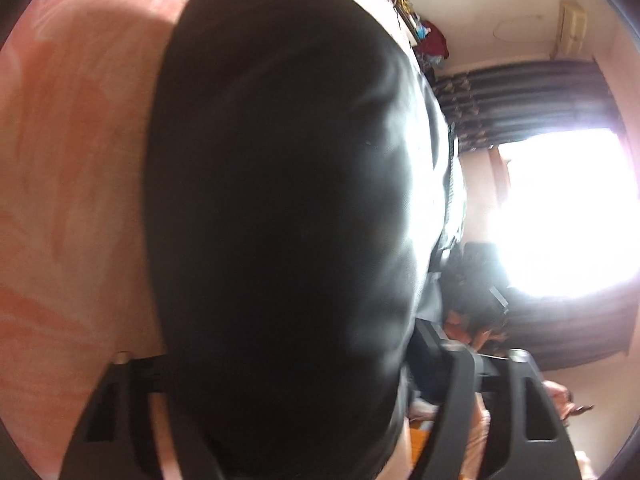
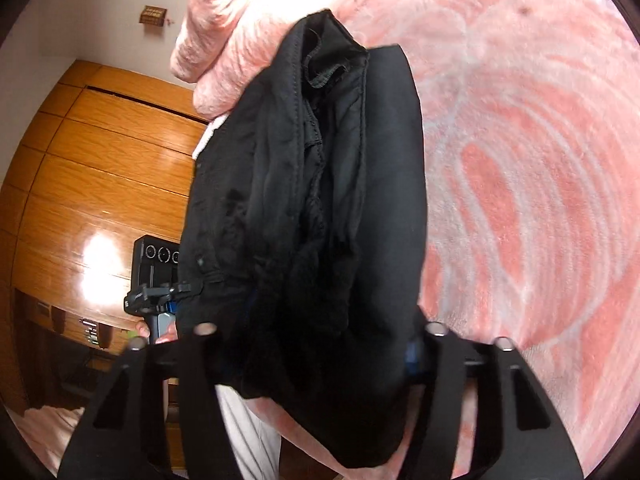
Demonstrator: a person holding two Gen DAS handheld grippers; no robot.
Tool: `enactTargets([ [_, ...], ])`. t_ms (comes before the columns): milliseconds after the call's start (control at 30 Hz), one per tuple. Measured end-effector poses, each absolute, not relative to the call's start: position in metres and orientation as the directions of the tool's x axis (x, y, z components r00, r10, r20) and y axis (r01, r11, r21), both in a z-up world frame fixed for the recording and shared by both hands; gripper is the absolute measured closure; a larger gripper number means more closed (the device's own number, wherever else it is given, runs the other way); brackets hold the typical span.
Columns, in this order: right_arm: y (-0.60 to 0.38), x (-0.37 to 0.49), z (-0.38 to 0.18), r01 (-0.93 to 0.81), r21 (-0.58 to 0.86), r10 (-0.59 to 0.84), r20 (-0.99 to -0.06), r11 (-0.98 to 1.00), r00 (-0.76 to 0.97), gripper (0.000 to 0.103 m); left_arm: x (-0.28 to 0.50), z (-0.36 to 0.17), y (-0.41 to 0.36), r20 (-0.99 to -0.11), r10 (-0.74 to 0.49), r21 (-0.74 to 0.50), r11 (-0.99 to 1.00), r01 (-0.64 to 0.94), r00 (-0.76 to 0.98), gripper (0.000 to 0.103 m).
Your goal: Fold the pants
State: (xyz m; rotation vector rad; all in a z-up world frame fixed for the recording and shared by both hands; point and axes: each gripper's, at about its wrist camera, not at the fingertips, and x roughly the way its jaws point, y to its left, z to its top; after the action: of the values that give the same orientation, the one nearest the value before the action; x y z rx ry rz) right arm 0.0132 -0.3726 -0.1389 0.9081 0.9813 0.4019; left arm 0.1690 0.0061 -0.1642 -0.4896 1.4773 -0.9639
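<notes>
The black pants (image 1: pixel 280 200) lie bunched on a pink patterned blanket (image 1: pixel 72 160) and fill the middle of the left wrist view. My left gripper (image 1: pixel 320 352) has the cloth filling the gap between its fingers, and its jaws press on the bundle. In the right wrist view the pants (image 2: pixel 320 200) show seams and a folded hem at the top. My right gripper (image 2: pixel 320 332) straddles the near end of the bundle, its fingers (image 2: pixel 436 360) tight against the fabric. The fingertips of both grippers are hidden by cloth. The left gripper (image 2: pixel 156 292) and the hand holding it show beyond the pants.
The pink blanket (image 2: pixel 520 200) spreads to the right, with a rumpled pink heap (image 2: pixel 224 40) behind the pants. A wooden wardrobe (image 2: pixel 100 160) stands to the left. A bright window (image 1: pixel 568 212) with dark curtains and cluttered shelves (image 1: pixel 420 32) lie beyond the bed.
</notes>
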Motion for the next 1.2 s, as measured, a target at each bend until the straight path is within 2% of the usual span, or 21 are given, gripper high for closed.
enactTargets([
  [133, -0.359, 0.011, -0.113, 0.076, 0.755, 0.601, -0.575, 0.651, 0.555, 0.064, 0.166, -0.150, 0.011, -0.592, -0.801, -0.793, 0.557, 0.248, -0.094, 0.059],
  [233, -0.355, 0.014, -0.089, 0.040, 0.738, 0.581, -0.562, 0.674, 0.589, 0.067, 0.166, -0.129, 0.016, -0.546, -0.838, -0.801, 0.516, 0.304, -0.016, 0.064],
  [367, -0.355, 0.030, -0.059, -0.022, 0.687, 0.546, -0.557, 0.726, 0.626, 0.067, 0.182, -0.104, 0.017, -0.494, -0.868, -0.804, 0.482, 0.349, 0.060, 0.065],
  [500, -0.362, 0.064, -0.043, -0.060, 0.653, 0.523, -0.544, 0.755, 0.656, 0.067, 0.201, -0.085, 0.012, -0.486, -0.864, -0.769, 0.494, 0.405, 0.132, 0.064],
  [600, -0.370, 0.096, -0.053, -0.045, 0.656, 0.522, -0.556, 0.754, 0.646, 0.065, 0.214, -0.085, -0.002, -0.525, -0.829, -0.704, 0.550, 0.449, 0.192, 0.064],
  [700, -0.380, 0.129, -0.087, 0.028, 0.665, 0.521, -0.610, 0.746, 0.596, 0.061, 0.237, -0.103, 0.003, -0.596, -0.780, -0.668, 0.613, 0.422, 0.189, 0.063],
  [767, -0.382, 0.142, -0.117, 0.107, 0.659, 0.505, -0.660, 0.744, 0.556, 0.047, 0.236, -0.116, -0.005, -0.635, -0.754, -0.646, 0.638, 0.419, 0.169, 0.053],
  [800, -0.384, 0.141, -0.126, 0.111, 0.670, 0.506, -0.649, 0.734, 0.568, 0.039, 0.236, -0.123, -0.008, -0.632, -0.756, -0.642, 0.634, 0.432, 0.170, 0.047],
  [833, -0.386, 0.139, -0.133, 0.111, 0.682, 0.512, -0.636, 0.723, 0.578, 0.031, 0.236, -0.127, -0.008, -0.645, -0.744, -0.626, 0.645, 0.438, 0.175, 0.035],
  [867, -0.387, 0.135, -0.137, 0.115, 0.691, 0.514, -0.629, 0.714, 0.583, 0.029, 0.233, -0.133, -0.009, -0.655, -0.734, -0.615, 0.657, 0.436, 0.181, 0.026],
  [1000, -0.389, 0.119, -0.139, 0.096, 0.693, 0.510, -0.610, 0.714, 0.607, 0.026, 0.230, -0.132, -0.007, -0.647, -0.729, -0.601, 0.669, 0.437, 0.226, 0.018],
  [1067, -0.394, 0.113, -0.136, 0.107, 0.693, 0.502, -0.611, 0.713, 0.612, 0.024, 0.219, -0.131, 0.001, -0.658, -0.711, -0.578, 0.688, 0.438, 0.249, 0.011],
  [1200, -0.399, 0.101, -0.133, 0.122, 0.703, 0.496, -0.602, 0.701, 0.626, 0.020, 0.214, -0.128, 0.017, -0.685, -0.671, -0.537, 0.728, 0.427, 0.284, 0.006],
])
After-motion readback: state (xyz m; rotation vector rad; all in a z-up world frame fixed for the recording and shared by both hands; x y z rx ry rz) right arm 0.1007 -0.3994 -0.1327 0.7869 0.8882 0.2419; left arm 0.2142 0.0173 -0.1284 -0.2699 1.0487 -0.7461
